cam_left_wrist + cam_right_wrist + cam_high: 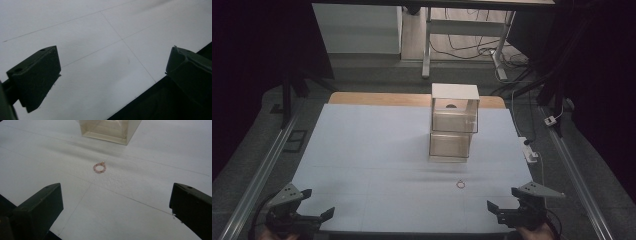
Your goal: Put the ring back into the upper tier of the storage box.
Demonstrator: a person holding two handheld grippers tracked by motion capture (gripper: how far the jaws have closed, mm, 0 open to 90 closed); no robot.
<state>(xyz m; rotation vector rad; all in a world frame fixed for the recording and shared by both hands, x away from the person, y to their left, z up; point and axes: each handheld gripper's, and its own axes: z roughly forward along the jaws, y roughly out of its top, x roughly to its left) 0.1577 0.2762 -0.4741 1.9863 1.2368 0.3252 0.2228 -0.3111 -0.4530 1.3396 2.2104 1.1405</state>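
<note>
A small pink beaded ring (460,184) lies flat on the white sheet (377,150), in front of a clear two-tier drawer box (453,122) with a white top. My right gripper (504,199) sits low at the sheet's front right corner, open and empty. In the right gripper view the ring (99,167) lies ahead of the right gripper (117,195), apart from its jaws, with the box's base (110,131) beyond it. My left gripper (318,202) rests at the front left corner. In the left gripper view the left gripper (112,60) is open over bare sheet near the front edge.
Metal rails (259,175) run along both sides of the table. A white power strip (530,150) with cables lies off the right edge. Behind the table stand desk legs (427,45) and loose cables on the floor.
</note>
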